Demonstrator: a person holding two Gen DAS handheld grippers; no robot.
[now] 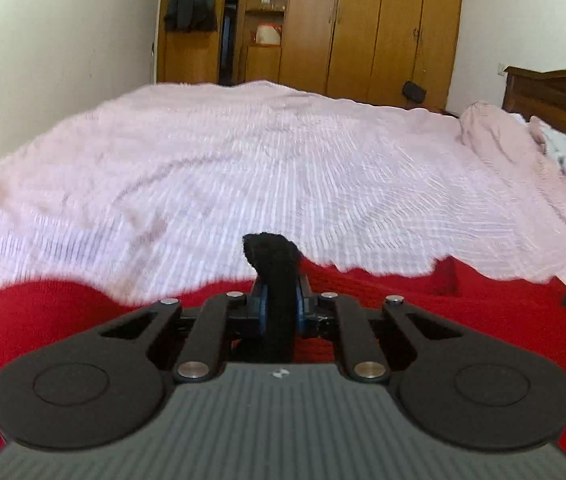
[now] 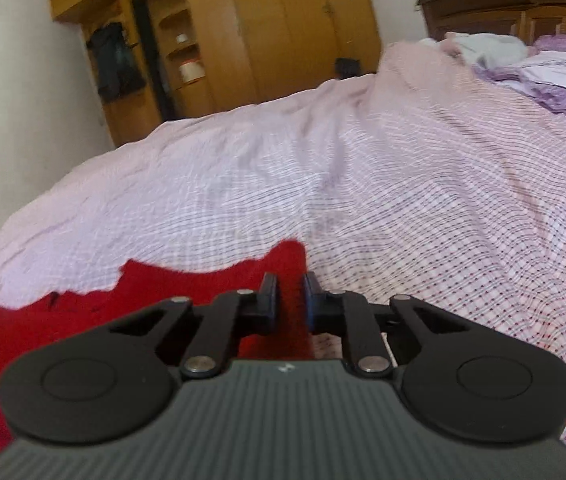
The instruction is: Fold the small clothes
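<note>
The red garment (image 1: 383, 304) lies on the bed (image 1: 243, 160), spread across the near edge of the pink checked cover, directly under and ahead of both grippers. Its far edge runs roughly side to side in both wrist views, so its long axis appears to lie across the line the fingers point along, not with it.

The left gripper (image 1: 279, 300) has its fingers drawn in tight on a black strip of fabric (image 1: 273, 256) that stands up between them and pokes out past the tips — whether this is a trim or strap of the red piece or a separate small item, I cannot tell. The right gripper (image 2: 291, 300) has its fingers closed in on a ridge of the red cloth, near a corner or point of the fabric (image 2: 289, 252) that juts forward onto the cover; a narrow band of red shows between the pads.

So each hand seems to hold one end of the near side, left and right well apart along the garment's width. Neither hand is plainly nearer — the red cloth reaches both. As I judge it, the coming fold turns on carrying these two pinched points forward together, across the short axis, toward the bare cover beyond the far edge.
</note>
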